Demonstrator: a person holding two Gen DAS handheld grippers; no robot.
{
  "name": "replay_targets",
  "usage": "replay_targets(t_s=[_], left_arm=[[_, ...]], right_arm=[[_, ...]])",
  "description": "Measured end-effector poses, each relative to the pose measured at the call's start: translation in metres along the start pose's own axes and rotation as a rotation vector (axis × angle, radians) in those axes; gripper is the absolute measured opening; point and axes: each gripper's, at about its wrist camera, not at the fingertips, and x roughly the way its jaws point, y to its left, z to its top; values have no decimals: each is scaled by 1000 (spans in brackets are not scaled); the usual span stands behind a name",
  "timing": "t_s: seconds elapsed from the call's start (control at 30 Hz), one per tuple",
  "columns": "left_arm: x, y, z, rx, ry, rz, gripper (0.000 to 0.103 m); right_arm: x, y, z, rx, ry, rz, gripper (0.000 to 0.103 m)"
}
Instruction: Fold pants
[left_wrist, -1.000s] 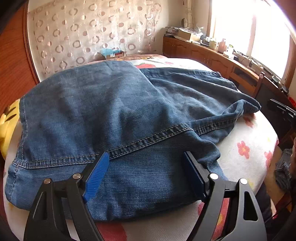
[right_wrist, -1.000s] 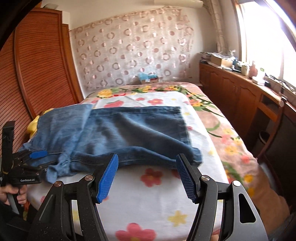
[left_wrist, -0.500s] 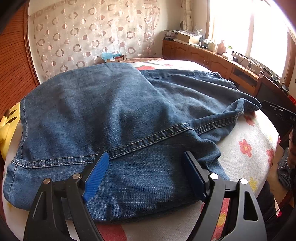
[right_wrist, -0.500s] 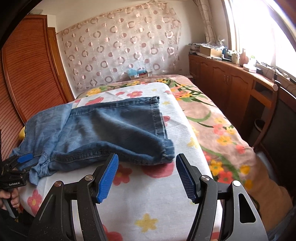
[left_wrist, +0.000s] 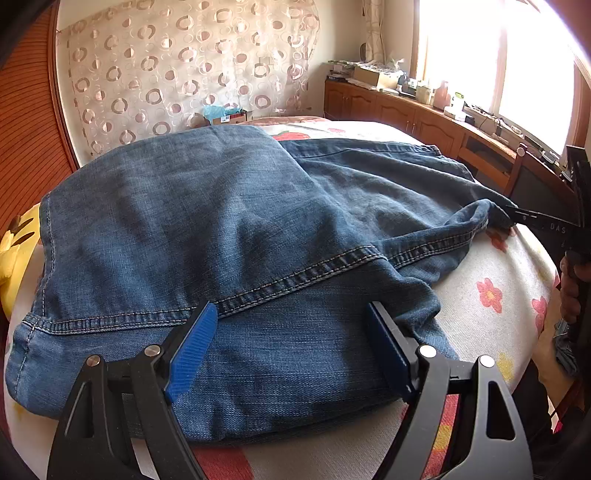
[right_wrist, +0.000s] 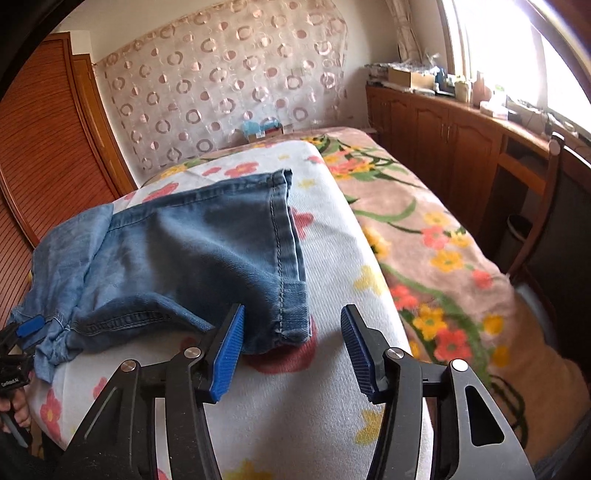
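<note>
Blue jeans (right_wrist: 192, 251) spread on the flowered bed (right_wrist: 332, 406), long axis running from left tongs (left_wrist: 291, 347) to right tongs (right_wrist: 291, 350). Waist end straight ahead of left tongs, blades wide apart over the denim, not clamped. Hem corner (right_wrist: 291, 325) just ahead of right tongs and toward their left blade; blades closing, corner between them, not yet pinched. Right tongs nearer the hem, so likely the ones to lift it toward the waist.
</note>
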Motion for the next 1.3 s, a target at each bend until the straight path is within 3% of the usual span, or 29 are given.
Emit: replay_targets(t_s=[0.07,0.2,0.4,0.53,0.63,0.97,1.3], left_arm=[[0,0,1,0,-1,1,82],[0,0,2,0,-1,0,82],[-1,1,2,-4,-2,-4,82],[-7,1,7,-20,22,-6,82],[-27,4,12,-27,-18,-5,82],[-70,28,25,-55,-110,41,82],[-87,60,19,-117,-145,84,82]], right_arm=[[1,0,2,-3,-2,1,53],[3,3,2,-23,2,20,34],[3,7,4,-54,-6,38,17],[-5,13,12,-72,-34,55,16],[-14,25,24,-98,-71,80,16],[-47,97,71,-200,-182,329,16],[-60,205,79,-391,-206,572,16]])
